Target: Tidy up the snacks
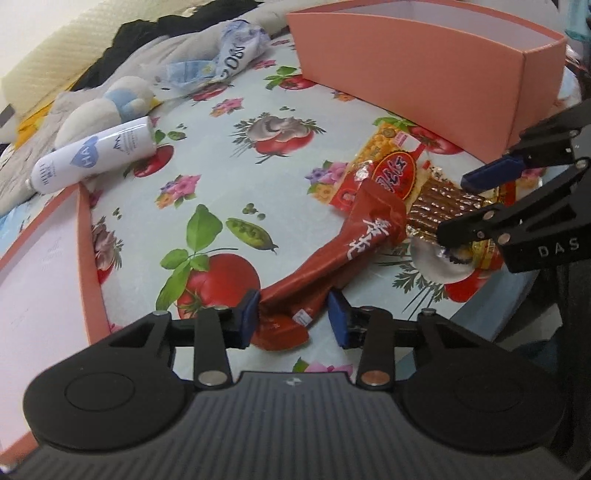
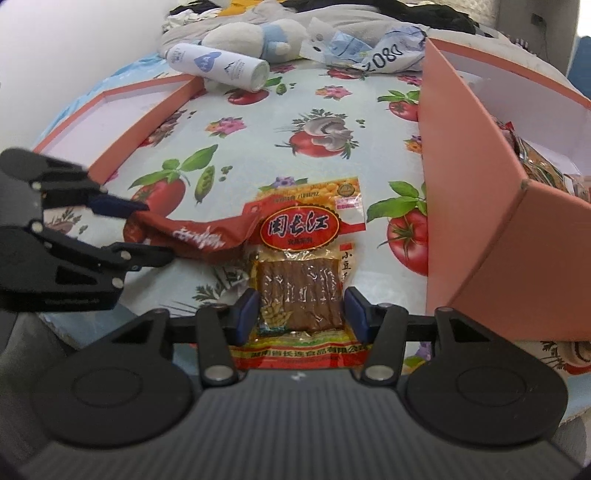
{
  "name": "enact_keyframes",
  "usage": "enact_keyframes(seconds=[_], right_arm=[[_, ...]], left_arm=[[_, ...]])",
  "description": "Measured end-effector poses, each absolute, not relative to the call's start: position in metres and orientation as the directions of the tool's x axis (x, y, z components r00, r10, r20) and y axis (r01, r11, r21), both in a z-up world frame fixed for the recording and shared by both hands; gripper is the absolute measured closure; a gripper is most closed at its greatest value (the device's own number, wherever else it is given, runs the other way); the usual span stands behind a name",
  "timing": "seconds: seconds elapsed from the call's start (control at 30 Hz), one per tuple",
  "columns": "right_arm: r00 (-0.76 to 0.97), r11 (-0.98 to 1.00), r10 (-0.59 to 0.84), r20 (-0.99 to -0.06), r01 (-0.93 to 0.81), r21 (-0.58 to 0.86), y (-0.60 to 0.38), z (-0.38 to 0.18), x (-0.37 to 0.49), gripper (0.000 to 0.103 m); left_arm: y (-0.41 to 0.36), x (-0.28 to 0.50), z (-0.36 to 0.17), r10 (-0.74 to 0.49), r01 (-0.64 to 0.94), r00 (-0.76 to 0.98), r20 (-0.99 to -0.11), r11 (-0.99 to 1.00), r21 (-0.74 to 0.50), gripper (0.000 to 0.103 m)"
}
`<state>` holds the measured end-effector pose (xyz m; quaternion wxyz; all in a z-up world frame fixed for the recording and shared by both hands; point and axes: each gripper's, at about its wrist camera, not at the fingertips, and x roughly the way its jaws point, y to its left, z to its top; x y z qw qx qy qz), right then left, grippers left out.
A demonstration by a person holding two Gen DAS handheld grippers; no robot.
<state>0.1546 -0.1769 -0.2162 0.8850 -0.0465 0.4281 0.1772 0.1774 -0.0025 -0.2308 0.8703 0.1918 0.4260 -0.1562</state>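
Left wrist view: left gripper (image 1: 293,314) pinches a red packet (image 1: 332,254); right gripper (image 2: 301,312) straddles a tofu pack (image 2: 303,280), half-open, grip unclear.

Open tablecloth (image 2: 258,122) toward twelve o'clock, between box lid (image 2: 122,110) at ten and tall pink box (image 2: 476,206) walling off two. Blocked farther back by white tube (image 2: 218,64) and plush toy (image 2: 251,35).
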Motion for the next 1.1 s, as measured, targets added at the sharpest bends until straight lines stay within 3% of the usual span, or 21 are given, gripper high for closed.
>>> enact_keyframes(seconds=[0.13, 0.3, 0.33, 0.37, 0.4, 0.57, 0.73, 0.77, 0.87, 1.1], right_arm=[[0.581, 0.938, 0.274, -0.766, -0.336, 0.080, -0.180, -0.213, 0.154, 0.051], [0.595, 0.944, 0.283, -0.752, -0.311, 0.109, -0.183, -0.207, 0.153, 0.053], [0.598, 0.947, 0.278, -0.752, -0.303, 0.109, -0.183, -0.205, 0.153, 0.067], [0.595, 0.950, 0.273, -0.756, -0.288, 0.116, -0.184, -0.205, 0.155, 0.095], [0.592, 0.950, 0.289, -0.752, -0.275, 0.149, -0.187, -0.204, 0.156, 0.099], [0.579, 0.954, 0.285, -0.763, -0.246, 0.170, -0.189, -0.208, 0.163, 0.099], [0.566, 0.919, 0.394, -0.724, -0.250, 0.305, -0.188, -0.209, 0.166, 0.095], [0.565, 0.913, 0.409, -0.717, -0.241, 0.330, -0.186, -0.208, 0.168, 0.090], [0.553, 0.879, 0.469, -0.689, -0.219, 0.423, -0.181, -0.208, 0.181, 0.051], [0.443, 0.783, 0.587, -0.677, -0.100, 0.614, -0.164, -0.224, 0.226, 0.051]], left_arm=[[0.006, 0.177, -0.226, -0.098, 0.336, 0.601, -0.793, 0.931, 0.140, 0.070], [0.028, 0.178, -0.218, -0.091, 0.165, 0.615, -0.783, 0.986, 0.015, 0.073], [0.032, 0.178, -0.216, -0.089, 0.127, 0.620, -0.780, 0.992, -0.012, 0.073], [0.035, 0.177, -0.214, -0.093, 0.098, 0.621, -0.778, 0.994, -0.041, 0.073], [0.039, 0.178, -0.212, -0.103, 0.066, 0.621, -0.777, 0.995, -0.080, 0.073], [0.043, 0.174, -0.209, -0.089, -0.048, 0.631, -0.770, 0.987, -0.153, 0.073], [0.054, 0.176, -0.207, -0.039, -0.131, 0.655, -0.755, 0.978, -0.164, 0.073], [0.059, 0.177, -0.205, -0.034, -0.149, 0.661, -0.750, 0.973, -0.176, 0.073], [0.074, 0.184, -0.203, -0.011, -0.200, 0.668, -0.744, 0.960, -0.194, 0.073], [0.083, 0.194, -0.222, 0.001, -0.235, 0.633, -0.774, 0.953, -0.191, 0.073]])
